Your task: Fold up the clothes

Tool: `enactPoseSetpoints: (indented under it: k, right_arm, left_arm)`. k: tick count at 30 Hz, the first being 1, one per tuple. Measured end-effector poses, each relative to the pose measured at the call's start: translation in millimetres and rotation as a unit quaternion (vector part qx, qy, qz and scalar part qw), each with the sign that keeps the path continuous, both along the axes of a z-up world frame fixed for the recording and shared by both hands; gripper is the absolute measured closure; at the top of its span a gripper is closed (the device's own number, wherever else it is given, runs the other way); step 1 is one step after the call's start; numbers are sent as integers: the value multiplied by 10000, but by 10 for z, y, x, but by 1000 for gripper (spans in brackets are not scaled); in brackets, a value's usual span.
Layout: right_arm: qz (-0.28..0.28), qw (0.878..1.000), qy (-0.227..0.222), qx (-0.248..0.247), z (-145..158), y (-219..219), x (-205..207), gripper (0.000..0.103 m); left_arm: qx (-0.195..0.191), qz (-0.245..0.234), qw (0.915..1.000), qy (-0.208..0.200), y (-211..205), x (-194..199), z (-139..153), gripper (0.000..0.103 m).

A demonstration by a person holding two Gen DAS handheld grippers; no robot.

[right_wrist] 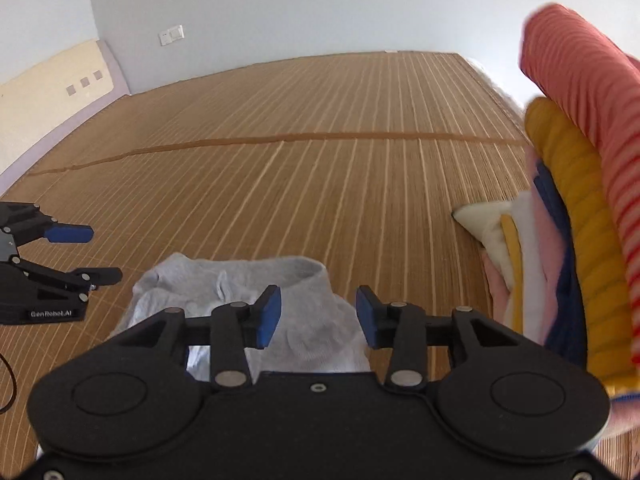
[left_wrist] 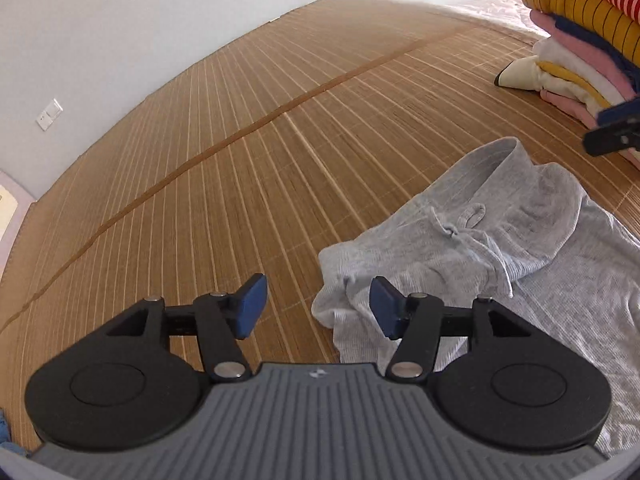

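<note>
Both the left tongs (left_wrist: 318, 306) and right tongs (right_wrist: 318, 316) hang spread and empty just above the crumpled grey trousers (left_wrist: 480, 240), so a shallow pinch could bunch several layers, and the nearby stack (right_wrist: 580, 220) could topple.

"GenRobot.AI" — printed on the left claw (right_wrist: 86, 252).
</note>
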State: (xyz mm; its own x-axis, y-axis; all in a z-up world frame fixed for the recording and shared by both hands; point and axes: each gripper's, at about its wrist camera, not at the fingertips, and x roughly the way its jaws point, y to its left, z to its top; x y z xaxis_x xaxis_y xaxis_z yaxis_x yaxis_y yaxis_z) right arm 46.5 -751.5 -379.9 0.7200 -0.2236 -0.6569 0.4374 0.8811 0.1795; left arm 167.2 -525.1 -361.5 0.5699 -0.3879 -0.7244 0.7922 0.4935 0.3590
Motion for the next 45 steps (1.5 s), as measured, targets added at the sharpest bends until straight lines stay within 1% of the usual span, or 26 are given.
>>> enactPoseSetpoints:
  k: [2,3,4,6,10,13,15,17,20,22,24,26,29,31,33,34,36,38,41,43,44,45]
  right_arm:
    - [-234,9990,79,364,-67,13,-310,54]
    - [-359,9979,127,523,-34,95,-549,54]
    - [-450,9968,200,633,-61,153,-706,54]
    - [-587,9942,353,835,-124,255,-999,53]
    - [-738,9869,677,1264,-230,512,-1526,50]
    - [-735,9816,825,1556,-288,642,-1789,50]
    - [-671,9808,825,1632,-278,719,-1905,50]
    - [-425,9808,693,1774,-248,792,-1980,50]
    - [0,9764,476,2108,-297,904,-1971,49]
    - [177,9715,498,2310,-371,1015,-1989,49]
    - [222,9704,548,2342,-413,1141,-2015,49]
    - [256,9708,675,2287,-455,1279,-2054,48]
    - [304,9723,947,2113,-517,1473,-2113,47]
    - [339,9729,1111,2001,-550,1573,-2144,47]
    - [237,9731,1047,2040,-491,1617,-2209,46]
    - [151,9727,1007,2086,-459,1628,-2243,45]
    - [-81,9724,948,2128,-411,1650,-2314,44]
    - [-242,9710,1015,2151,-398,1691,-2354,44]
    - [-468,9691,1261,2069,-386,1792,-2432,44]
    - [-628,9650,1524,2039,-405,1890,-2471,53]
    - [-650,9621,1599,2110,-421,1940,-2490,58]
    - [-677,9590,1655,2197,-438,1991,-2505,58]
  left_arm:
    - [4,33,10000,66,54,-104,-7,38]
    - [-14,24,9999,160,99,-198,13,38]
    - [-47,-13,9996,266,117,-280,15,38]
    - [-43,-226,9988,424,18,-435,-46,38]
    - [-16,-982,9940,490,-352,-719,-154,38]
    - [-130,-1324,9894,590,-693,-822,-206,38]
    - [-132,-1509,9863,658,-912,-843,-263,38]
    - [-57,-1632,9848,598,-1130,-840,-307,38]
    - [253,-1641,9850,473,-1451,-743,-429,38]
    - [540,-1712,9835,228,-1632,-677,-549,38]
    - [747,-1816,9805,-8,-1812,-603,-637,38]
    - [814,-1813,9795,-317,-2006,-520,-657,38]
    - [703,-1666,9817,-605,-2156,-409,-609,38]
    - [531,-1564,9838,-690,-2144,-395,-527,38]
    - [339,-1612,9843,-630,-2048,-439,-434,38]
    - [311,-1706,9834,-532,-1984,-472,-410,37]
    - [374,-1908,9805,-280,-1855,-542,-399,37]
    - [486,-2056,9774,10,-1709,-616,-402,37]
    - [520,-2233,9726,397,-1407,-765,-336,37]
    - [461,-2293,9700,660,-1122,-907,-258,37]
    - [418,-2290,9689,837,-963,-983,-224,37]
    - [377,-2263,9676,1059,-794,-1066,-206,36]
